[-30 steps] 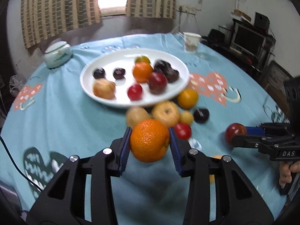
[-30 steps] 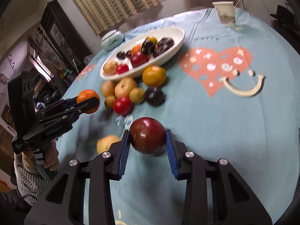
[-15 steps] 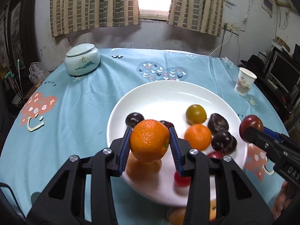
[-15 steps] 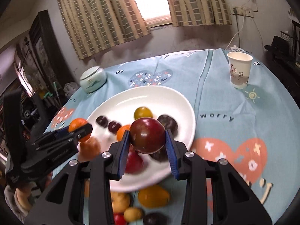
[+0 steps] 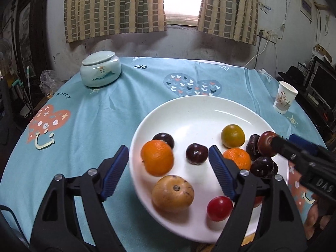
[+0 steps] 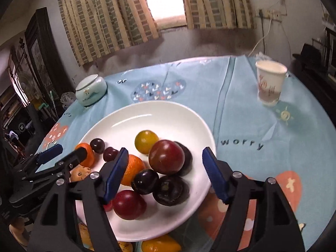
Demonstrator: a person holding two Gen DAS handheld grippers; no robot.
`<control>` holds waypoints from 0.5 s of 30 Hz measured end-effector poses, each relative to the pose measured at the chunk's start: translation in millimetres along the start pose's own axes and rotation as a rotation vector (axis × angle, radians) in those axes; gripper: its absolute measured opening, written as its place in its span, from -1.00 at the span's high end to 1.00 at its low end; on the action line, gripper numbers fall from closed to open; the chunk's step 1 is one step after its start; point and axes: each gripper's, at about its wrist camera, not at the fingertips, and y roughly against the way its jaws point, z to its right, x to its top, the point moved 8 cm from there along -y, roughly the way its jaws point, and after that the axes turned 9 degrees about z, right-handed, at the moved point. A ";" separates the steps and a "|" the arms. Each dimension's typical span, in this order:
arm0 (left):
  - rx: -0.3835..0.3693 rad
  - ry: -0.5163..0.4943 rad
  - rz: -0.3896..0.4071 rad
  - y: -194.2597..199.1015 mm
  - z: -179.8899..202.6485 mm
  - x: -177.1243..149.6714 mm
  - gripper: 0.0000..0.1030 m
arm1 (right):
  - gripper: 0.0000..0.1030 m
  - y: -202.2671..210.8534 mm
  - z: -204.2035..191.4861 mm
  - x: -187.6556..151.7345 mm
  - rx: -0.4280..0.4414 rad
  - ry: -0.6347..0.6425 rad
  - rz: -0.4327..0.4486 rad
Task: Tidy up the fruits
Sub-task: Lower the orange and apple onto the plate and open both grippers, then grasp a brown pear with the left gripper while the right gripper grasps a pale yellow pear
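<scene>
A white plate [image 5: 195, 109] on the blue cloth holds several fruits. My left gripper [image 5: 168, 155] hangs over its left side with jaws opening. An orange [image 5: 157, 158] lies on the plate between the pads, touching neither. My right gripper [image 6: 165, 154] is over the plate's [image 6: 147, 115] right half, jaws also opening. A dark red fruit [image 6: 166, 156] rests on dark plums [image 6: 171, 190] between its pads, free of both. A yellowish fruit [image 5: 233, 136], a brown fruit [image 5: 172, 193] and a small red fruit [image 5: 219, 208] also lie there.
A lidded ceramic jar [image 5: 100, 71] stands at the far left and a paper cup [image 5: 285, 97] at the far right. More fruit [image 6: 160, 245] lies on the cloth just in front of the plate. The two grippers work close together.
Both grippers came from the near table to over the plate. Both then opened: the left let go of the orange, the right let go of the dark red fruit.
</scene>
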 end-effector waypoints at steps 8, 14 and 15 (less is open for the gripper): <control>-0.006 0.015 0.007 40.2 -15.3 -16.4 -0.57 | -0.44 73.0 -25.6 9.0 0.125 -0.015 0.076; -0.051 -0.030 -0.004 72.3 -8.6 -51.8 -0.66 | -0.57 114.2 -23.3 -48.9 0.114 0.006 0.056; -0.061 -0.033 -0.021 73.7 -6.7 -59.9 -0.66 | -0.69 119.0 -21.1 -59.6 0.112 -0.001 0.045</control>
